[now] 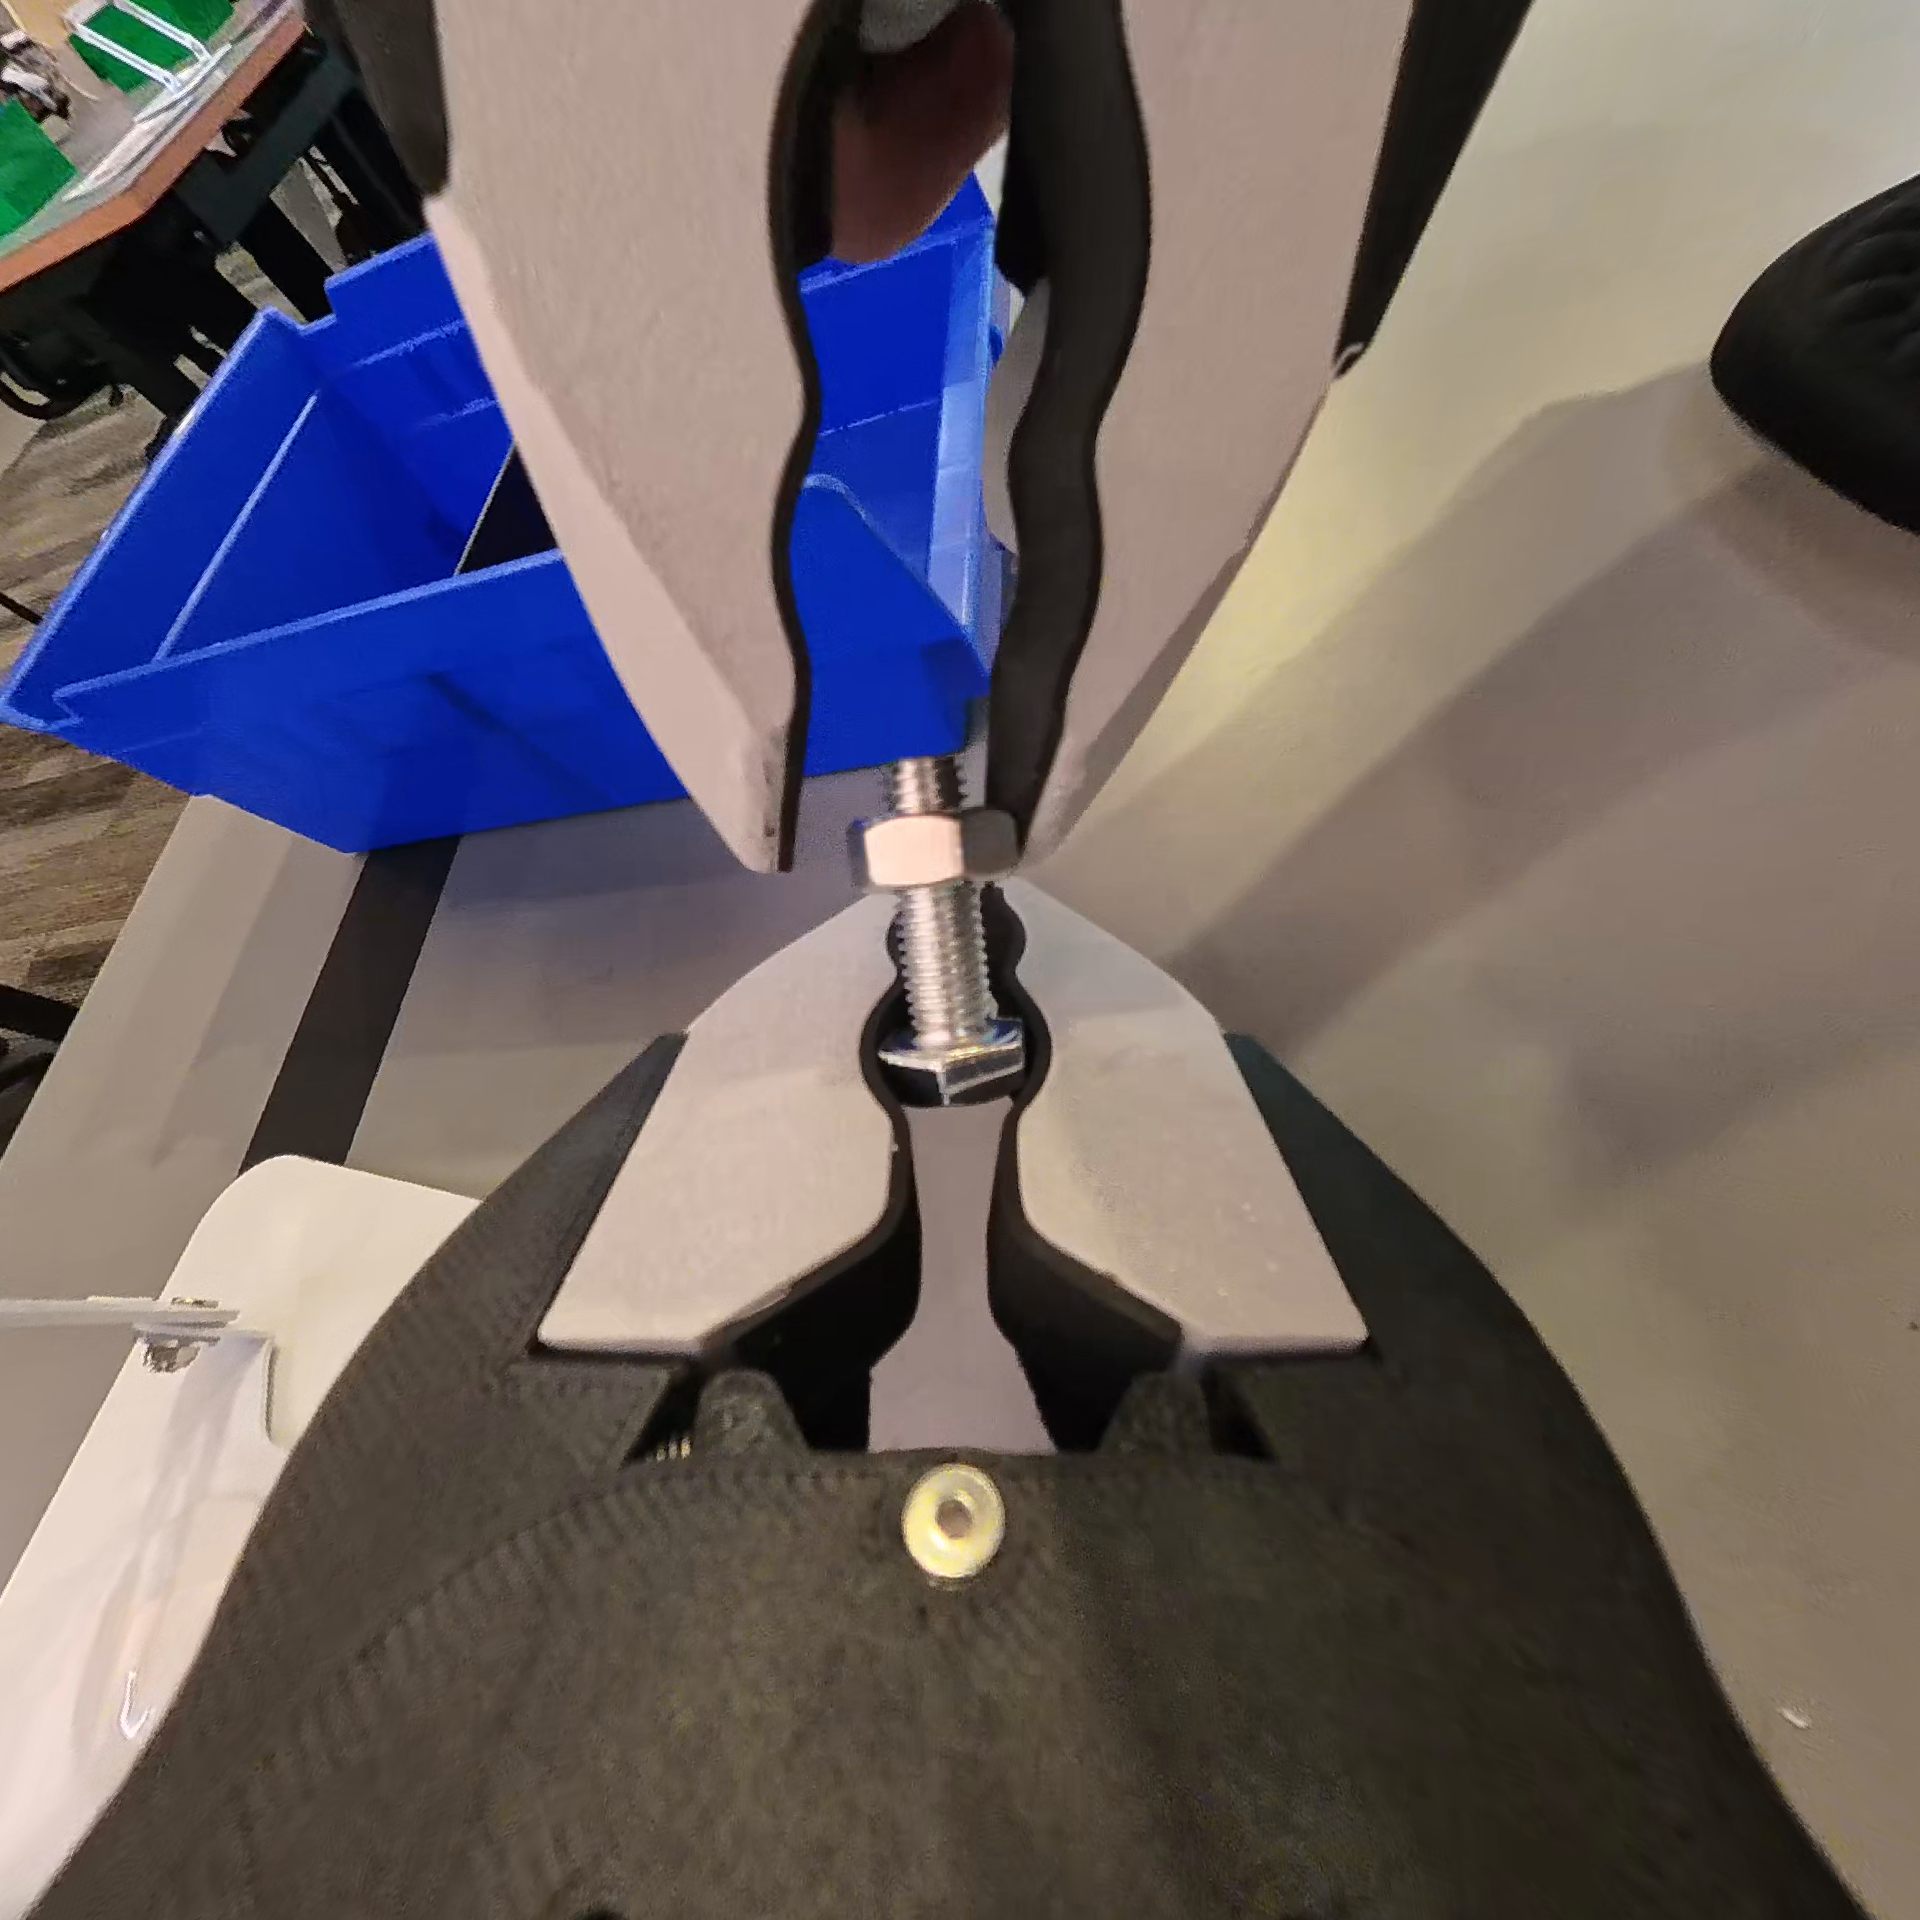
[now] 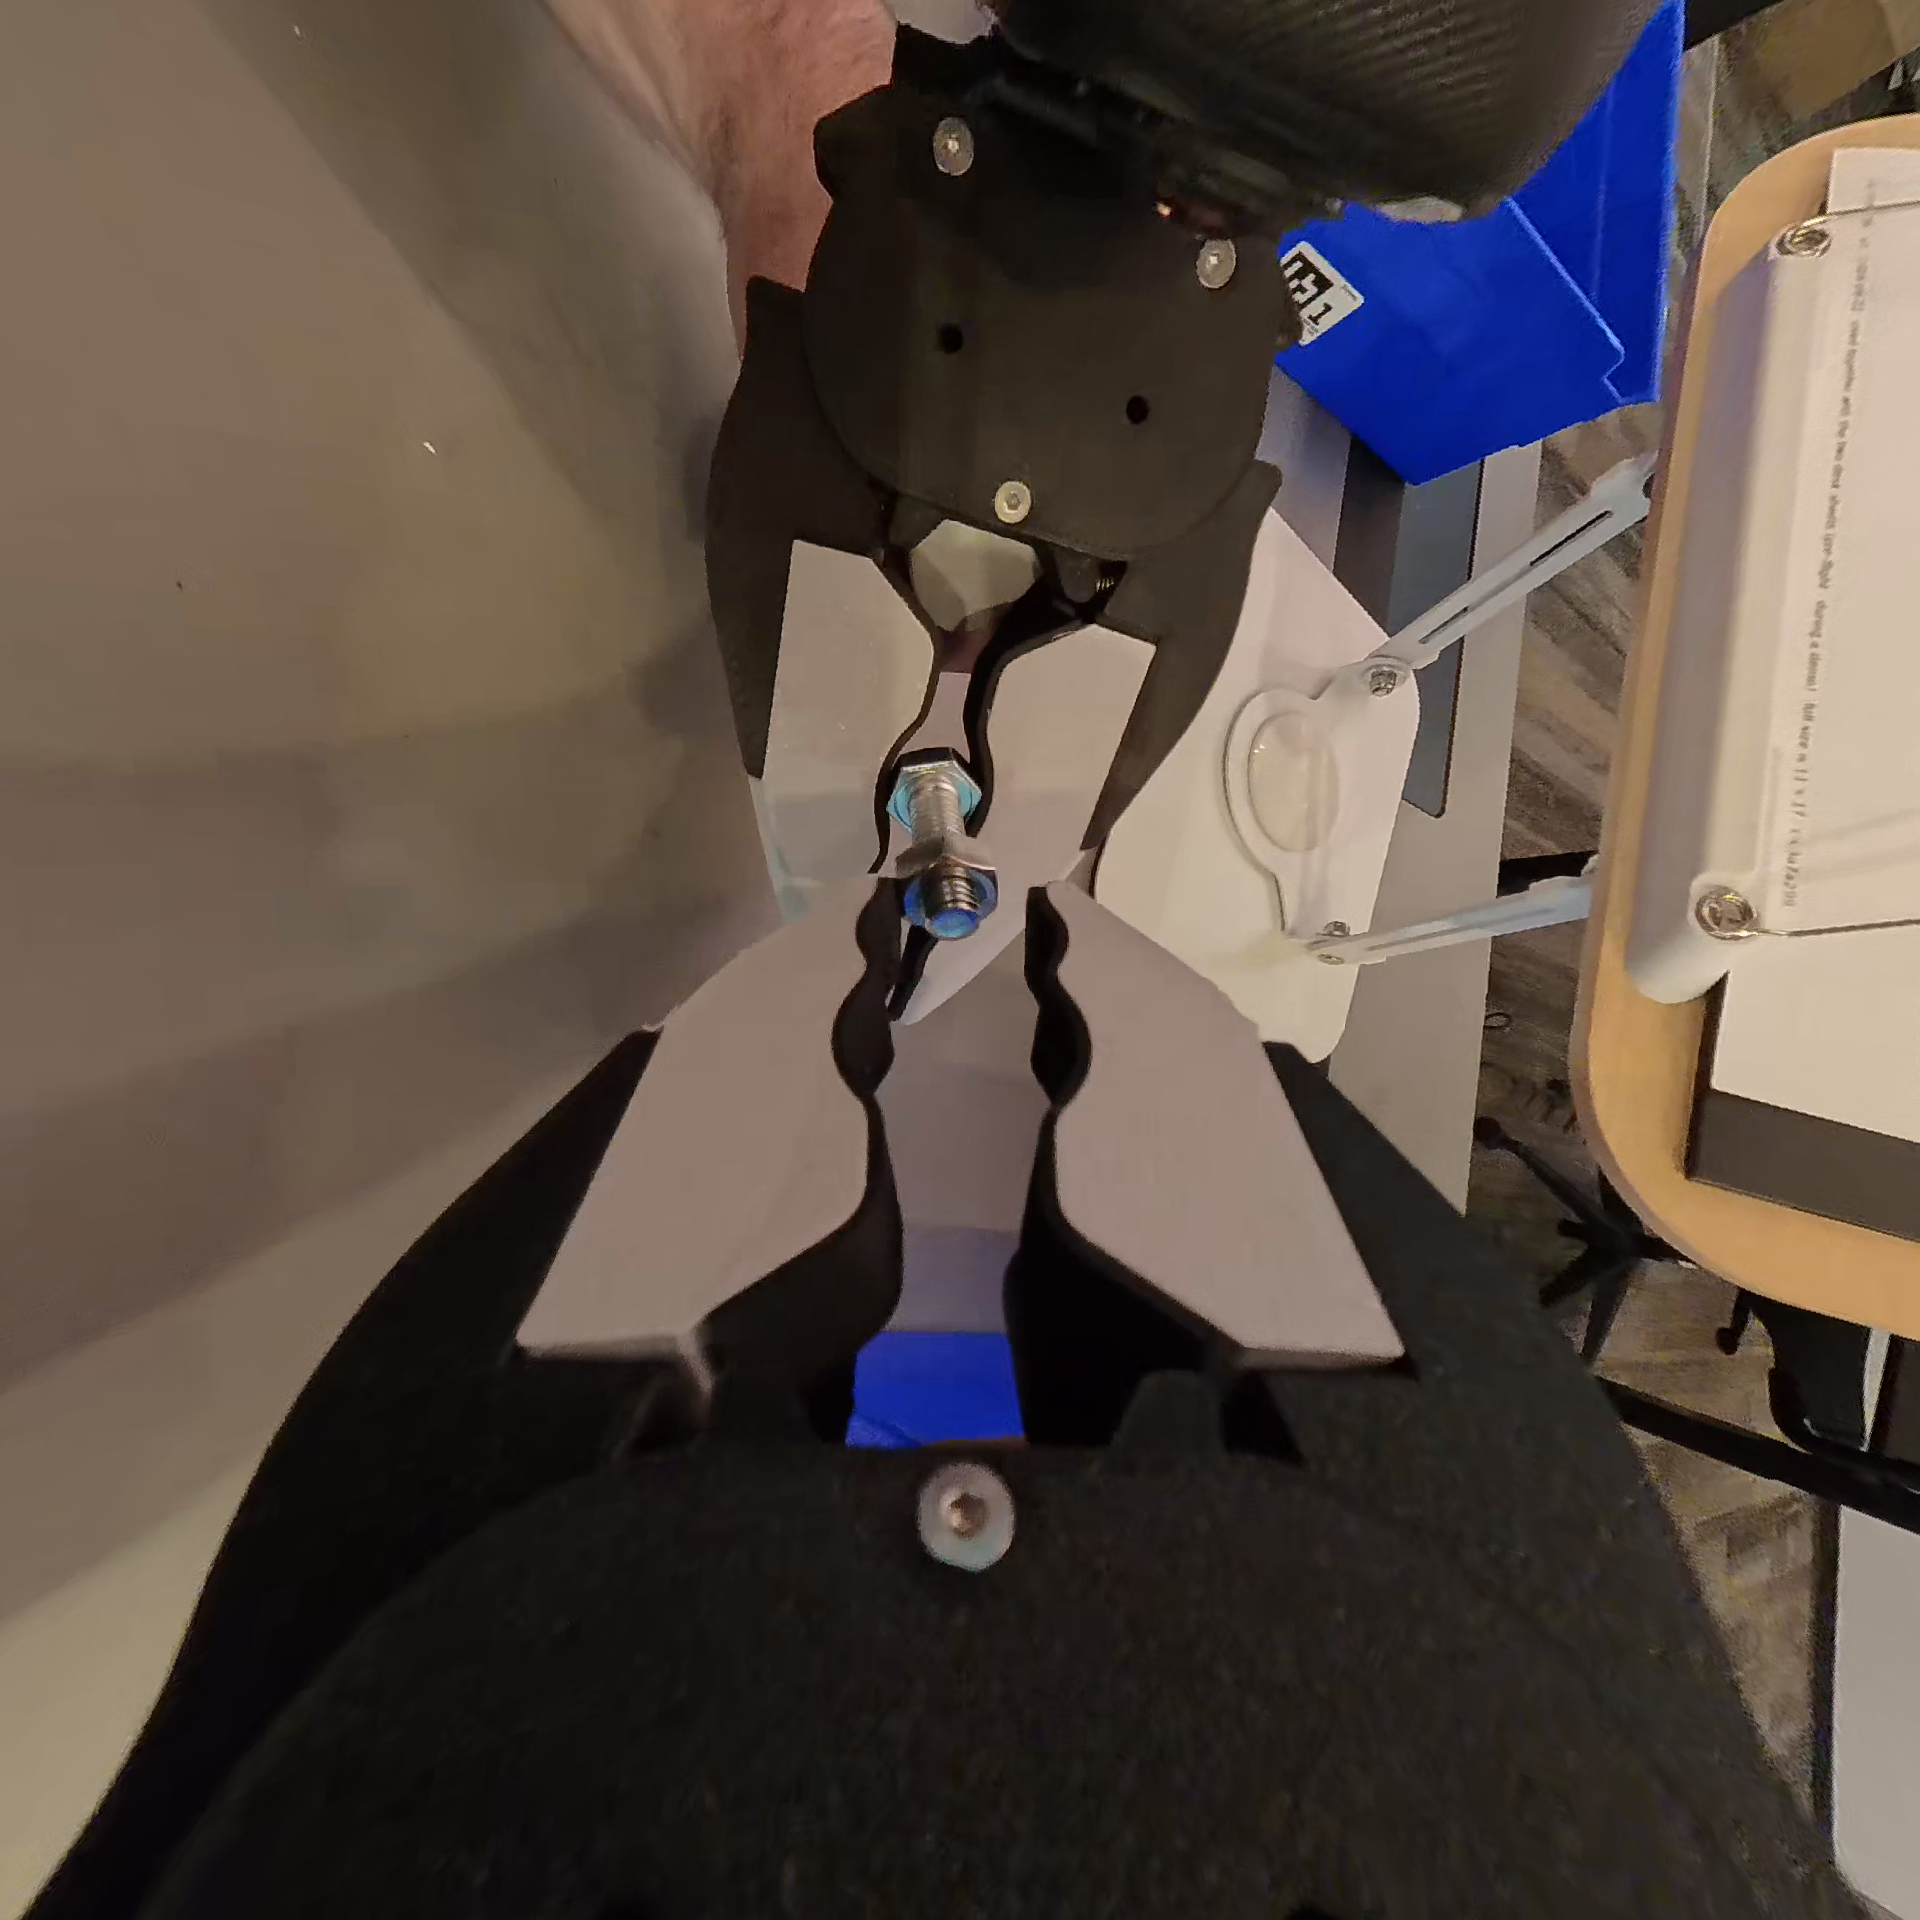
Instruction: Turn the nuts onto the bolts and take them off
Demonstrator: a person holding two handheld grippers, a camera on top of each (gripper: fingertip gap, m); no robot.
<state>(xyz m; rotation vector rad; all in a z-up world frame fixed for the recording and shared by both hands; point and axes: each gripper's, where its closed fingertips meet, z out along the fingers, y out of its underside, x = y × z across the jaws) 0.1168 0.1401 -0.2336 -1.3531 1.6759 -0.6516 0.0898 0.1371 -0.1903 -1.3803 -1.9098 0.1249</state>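
Note:
A silver bolt [image 1: 940, 966] is held by its hex head in my left gripper [image 1: 951, 935], which is shut on it, with the threaded shaft pointing away. A hex nut [image 1: 930, 852] sits partway along the thread, and the shaft end sticks out past it. My right gripper [image 1: 904, 847] comes in from above and straddles the nut: one fingertip [image 1: 1023, 821] touches it and the other stands a little apart. In the right wrist view the nut [image 2: 951, 894] lies between my right gripper's [image 2: 961, 904] open fingertips, with the left gripper [image 2: 935, 862] facing it.
A blue bin [image 1: 364, 623] stands at the far edge of the grey table [image 1: 1558, 935]. A white stand base [image 2: 1299, 779] with thin arms carries a wood-rimmed board with paper [image 2: 1662, 727] to one side. A black object [image 1: 1829, 364] lies at the right. Some 5 cm of space lies between my two pairs of fingers.

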